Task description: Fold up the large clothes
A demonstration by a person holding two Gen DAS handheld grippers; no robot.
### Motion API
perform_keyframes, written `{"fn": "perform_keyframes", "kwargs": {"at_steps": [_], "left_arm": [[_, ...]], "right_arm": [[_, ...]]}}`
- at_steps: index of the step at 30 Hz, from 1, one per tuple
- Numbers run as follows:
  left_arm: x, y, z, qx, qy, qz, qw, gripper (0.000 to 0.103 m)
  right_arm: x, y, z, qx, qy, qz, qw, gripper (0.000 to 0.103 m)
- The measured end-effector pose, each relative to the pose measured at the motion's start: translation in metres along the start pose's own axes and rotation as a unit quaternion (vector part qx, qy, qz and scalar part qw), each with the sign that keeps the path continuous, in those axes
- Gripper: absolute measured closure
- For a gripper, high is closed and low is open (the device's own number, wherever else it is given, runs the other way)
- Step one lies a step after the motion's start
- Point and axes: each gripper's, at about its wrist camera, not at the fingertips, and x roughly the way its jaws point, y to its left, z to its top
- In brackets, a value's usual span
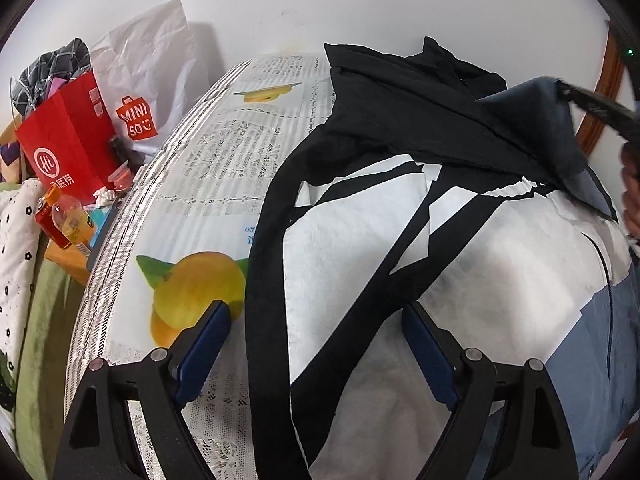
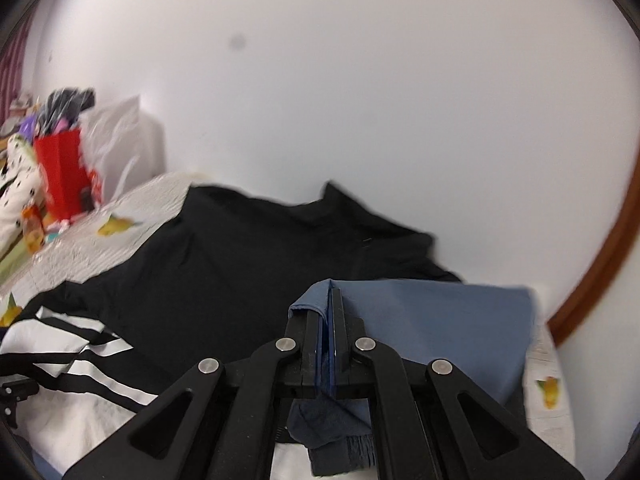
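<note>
A large garment with black (image 1: pixel 400 120), white (image 1: pixel 360 232) and blue panels lies spread on the lemon-print tablecloth (image 1: pixel 208 184). My left gripper (image 1: pixel 318 312) hangs open just above it, and a black band and the white panel lie between the two fingers, which are not pressing them. My right gripper (image 2: pixel 331 294) is shut on a blue flap (image 2: pixel 440 320) of the garment and holds it lifted over the black part (image 2: pixel 260 260). In the left wrist view that gripper (image 1: pixel 592 104) shows at the upper right with the blue flap (image 1: pixel 536 120) hanging from it.
A red paper bag (image 1: pixel 68 140), a white shopping bag (image 1: pixel 144 80) and an orange drink bottle (image 1: pixel 70 220) stand past the table's left edge. A white wall lies behind. A curved wooden frame (image 2: pixel 600 264) is at the right. A hand (image 1: pixel 632 184) shows at the right edge.
</note>
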Motion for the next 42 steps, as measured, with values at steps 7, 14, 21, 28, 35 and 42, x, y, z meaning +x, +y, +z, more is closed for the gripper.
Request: {"fn": "perform_keyframes", "kwargs": {"at_steps": [7,14,21,28,35,42], "left_arm": [[-0.001,0.0,0.0,-0.001,0.002,0.002,1.0,0.016],[-0.02,-0.005,0.004,-0.004,-0.006,0.001,1.0,0.016],[-0.05,-0.033,0.02,0.019,-0.048,-0.007,0.9987,0.016],[-0.064,-0.085,0.043,0.065,-0.054,-0.049,0.9952,0.016],[-0.061,-0.156,0.069,0.12,-0.061,-0.056,0.9893,0.016],[-0.036,-0.227,0.091,0.164,-0.064,-0.071,0.9818,0.016]], "right_arm": [[0.027,0.006,-0.019,0.024,0.044,0.008,0.999,0.051],[0.001,-0.021,-0.047,0.068,0.07,-0.001,0.995,0.012],[-0.061,-0.066,-0.082,0.127,0.066,-0.013,0.99,0.012],[-0.11,-0.125,-0.124,0.191,0.086,-0.03,0.977,0.014],[-0.148,-0.18,-0.161,0.215,0.1,-0.047,0.97,0.041],[-0.176,-0.227,-0.189,0.246,0.098,-0.084,0.961,0.042]]}}
